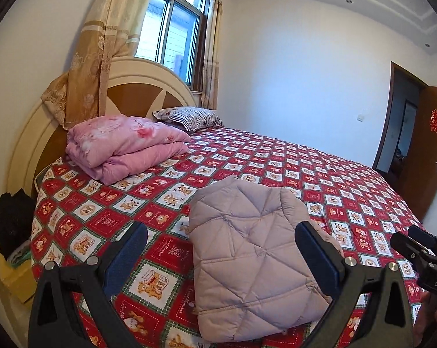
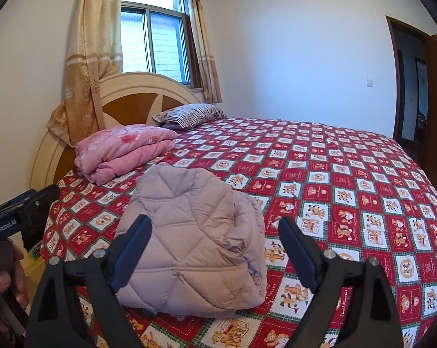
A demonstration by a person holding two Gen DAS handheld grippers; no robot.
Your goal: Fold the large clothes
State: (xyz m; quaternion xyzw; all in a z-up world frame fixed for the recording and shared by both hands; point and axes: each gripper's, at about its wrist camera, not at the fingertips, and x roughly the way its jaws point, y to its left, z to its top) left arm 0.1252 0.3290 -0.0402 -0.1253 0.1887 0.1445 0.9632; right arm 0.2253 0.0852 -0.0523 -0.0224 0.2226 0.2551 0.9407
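Observation:
A pale lilac quilted puffer jacket lies folded into a compact bundle on the red patterned bedspread, near the bed's front edge. It also shows in the right wrist view. My left gripper is open and empty, held just above and in front of the bundle, fingers either side of it. My right gripper is open and empty too, hovering over the bundle's near side. Each gripper shows at the edge of the other's view.
A folded pink quilt and a striped pillow lie by the curved headboard. Dark clothes are stacked beside the bed at left. An open brown door stands at right. The bedspread stretches far right.

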